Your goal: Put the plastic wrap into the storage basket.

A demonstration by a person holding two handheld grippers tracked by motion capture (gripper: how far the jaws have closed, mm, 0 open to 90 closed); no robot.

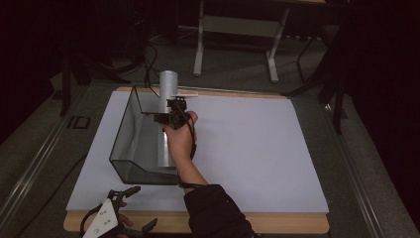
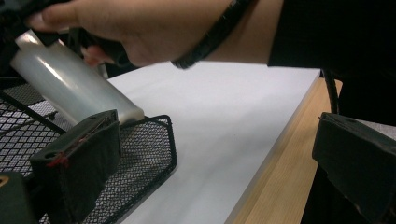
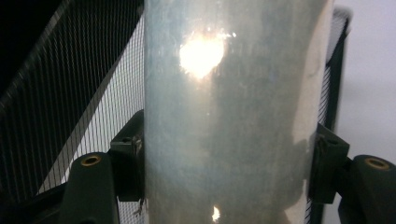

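Note:
A long silvery cylinder (image 1: 168,85) stands tilted, its lower end inside a black wire-mesh basket (image 1: 121,131) on the left of the white sheet. My right gripper (image 1: 171,116) is shut on the cylinder about midway up, and the person's hand wraps the gripper. In the right gripper view the cylinder (image 3: 229,116) sits between the two pads (image 3: 128,163), with the basket's mesh (image 3: 70,93) behind. My left gripper (image 1: 141,208) rests at the table's front left edge, open and holding nothing. From the left gripper view (image 2: 219,172) I see the cylinder (image 2: 74,86) leaning into the basket's corner (image 2: 149,154).
A white sheet (image 1: 247,148) covers most of the wooden table (image 1: 277,223); its right half is bare. Beyond the far edge stand a desk's white legs (image 1: 237,39) and cables on a dark floor. A black sleeve (image 1: 213,213) crosses the front edge.

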